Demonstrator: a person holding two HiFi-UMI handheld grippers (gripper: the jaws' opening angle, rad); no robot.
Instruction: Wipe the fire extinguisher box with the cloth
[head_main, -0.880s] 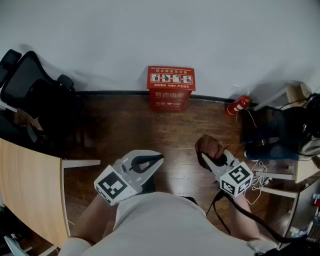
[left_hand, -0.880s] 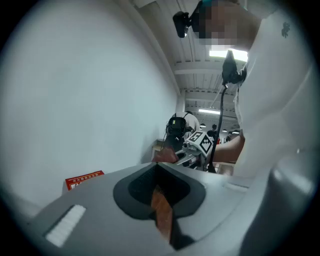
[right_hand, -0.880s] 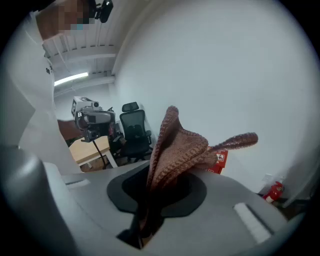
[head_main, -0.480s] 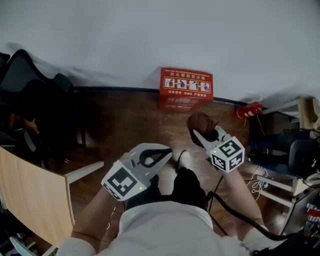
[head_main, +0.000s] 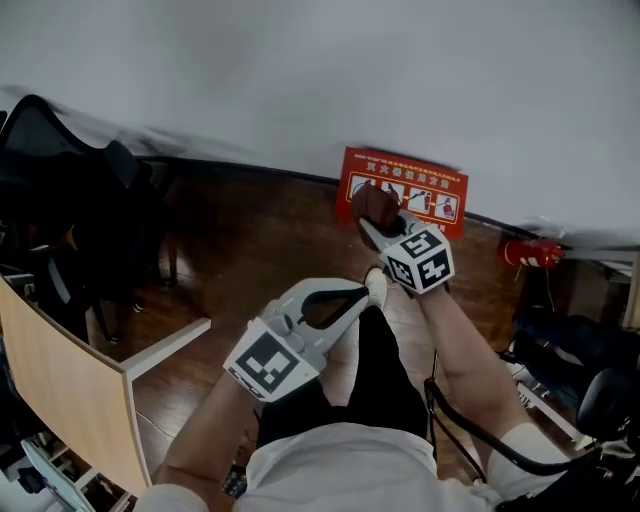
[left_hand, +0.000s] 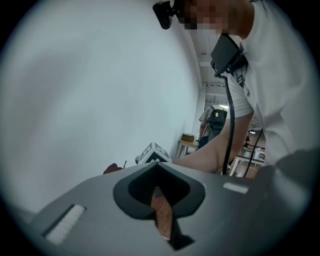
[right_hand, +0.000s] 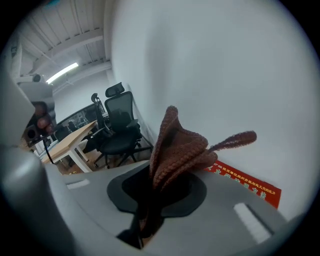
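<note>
Illegible print and pictograms on the red fire extinguisher box (head_main: 445, 196)

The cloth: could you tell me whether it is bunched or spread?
Bunched: the cloth rises in crumpled folds from the shut right gripper.

The head view looks steeply down; each gripper view looks along its own jaws. The head and right gripper views share the fire extinguisher box (head_main: 432, 188), just beyond the right jaws.

The cloth (head_main: 372, 205) and right gripper (head_main: 374, 224) cover part of the fire extinguisher box (head_main: 445, 215); its print (head_main: 410, 171) is illegible.
</note>
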